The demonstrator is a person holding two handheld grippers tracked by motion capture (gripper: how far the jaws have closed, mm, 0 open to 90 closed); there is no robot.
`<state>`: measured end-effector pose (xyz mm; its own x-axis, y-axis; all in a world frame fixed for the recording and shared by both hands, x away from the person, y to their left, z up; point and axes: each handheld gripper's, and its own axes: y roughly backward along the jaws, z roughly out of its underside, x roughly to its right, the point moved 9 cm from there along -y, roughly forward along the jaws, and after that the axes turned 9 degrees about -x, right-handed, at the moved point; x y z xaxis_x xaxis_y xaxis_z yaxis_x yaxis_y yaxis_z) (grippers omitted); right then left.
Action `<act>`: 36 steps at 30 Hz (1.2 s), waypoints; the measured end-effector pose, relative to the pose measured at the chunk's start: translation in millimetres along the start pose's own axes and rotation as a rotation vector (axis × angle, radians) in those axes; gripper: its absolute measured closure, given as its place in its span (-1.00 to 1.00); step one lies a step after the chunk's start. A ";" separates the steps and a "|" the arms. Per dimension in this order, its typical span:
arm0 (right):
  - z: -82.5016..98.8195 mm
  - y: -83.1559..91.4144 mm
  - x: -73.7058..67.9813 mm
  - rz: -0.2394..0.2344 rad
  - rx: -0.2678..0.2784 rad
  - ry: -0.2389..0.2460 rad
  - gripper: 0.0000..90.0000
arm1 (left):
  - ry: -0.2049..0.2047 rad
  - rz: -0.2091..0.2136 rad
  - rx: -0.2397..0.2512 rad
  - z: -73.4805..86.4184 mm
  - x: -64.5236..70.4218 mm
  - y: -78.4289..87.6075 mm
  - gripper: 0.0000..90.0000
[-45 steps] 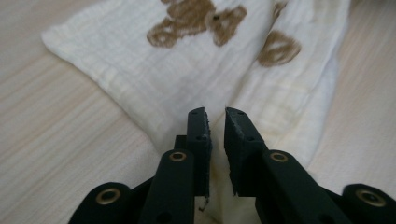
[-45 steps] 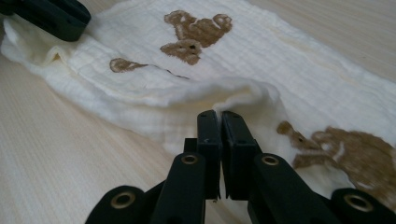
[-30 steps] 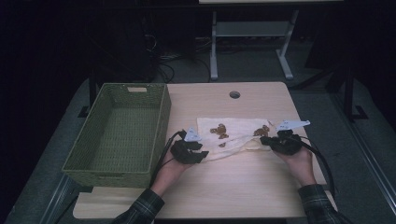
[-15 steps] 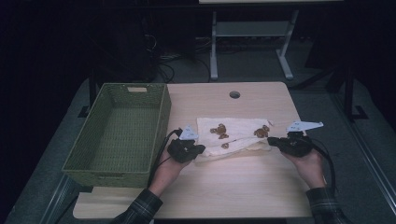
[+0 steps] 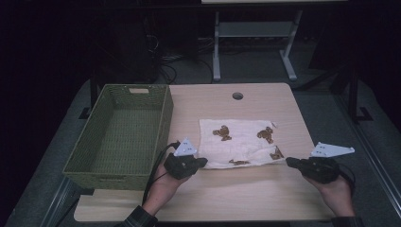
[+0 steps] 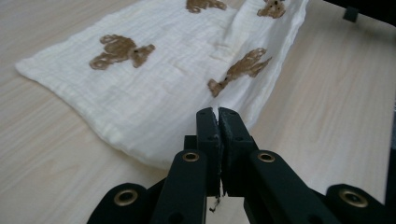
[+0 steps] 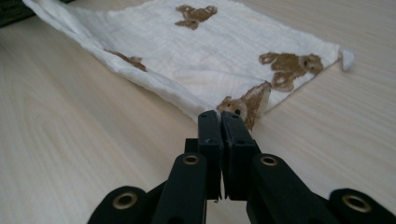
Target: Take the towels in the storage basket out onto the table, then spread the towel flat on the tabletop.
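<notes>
A white cloth (image 5: pixel 241 142) printed with brown bears lies spread on the wooden table (image 5: pixel 236 196). My left gripper (image 5: pixel 204 162) sits at the cloth's near left corner. In the left gripper view the jaws (image 6: pixel 218 112) are pressed together with the cloth (image 6: pixel 154 84) edge pinched at their tips. My right gripper (image 5: pixel 288 161) is at the near right corner. In the right gripper view its jaws (image 7: pixel 220 114) are shut on the cloth (image 7: pixel 205 51), whose corner stands up just past the tips. The near edge stretches between the two grippers.
A green woven basket (image 5: pixel 166 118) stands on the table's left side, close to my left hand. A round cable hole (image 5: pixel 237 96) sits near the far edge. Bare wood runs along the near edge and to the right of the cloth.
My right gripper has moved to the right with the cloth corner, and the crumpled cloth has been drawn out flatter. My left gripper has closed on the near left corner.
</notes>
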<state>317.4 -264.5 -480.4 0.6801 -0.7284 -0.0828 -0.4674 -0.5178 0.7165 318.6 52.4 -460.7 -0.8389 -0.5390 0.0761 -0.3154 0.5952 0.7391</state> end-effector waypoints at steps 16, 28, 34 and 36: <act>50.5 5.3 -44.8 -0.073 -0.072 0.038 0.94 | -0.001 0.020 -0.089 35.3 18.8 -0.8 0.94; 50.0 2.0 -44.0 -0.077 -0.078 0.015 0.45 | 0.025 0.041 -0.100 38.9 19.2 -8.2 0.30; 34.1 -6.6 -32.8 -0.063 -0.074 -0.005 0.33 | 0.036 0.033 -0.088 29.1 7.5 -17.0 0.16; 28.5 -9.5 -29.9 -0.058 -0.069 -0.007 0.34 | 0.046 0.029 -0.083 25.1 3.7 -20.1 0.13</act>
<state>285.4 -250.7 -504.5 0.7007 -0.7015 -0.1301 -0.3870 -0.5269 0.7567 310.7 53.5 -492.1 -0.8250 -0.5505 0.1276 -0.2518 0.5603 0.7891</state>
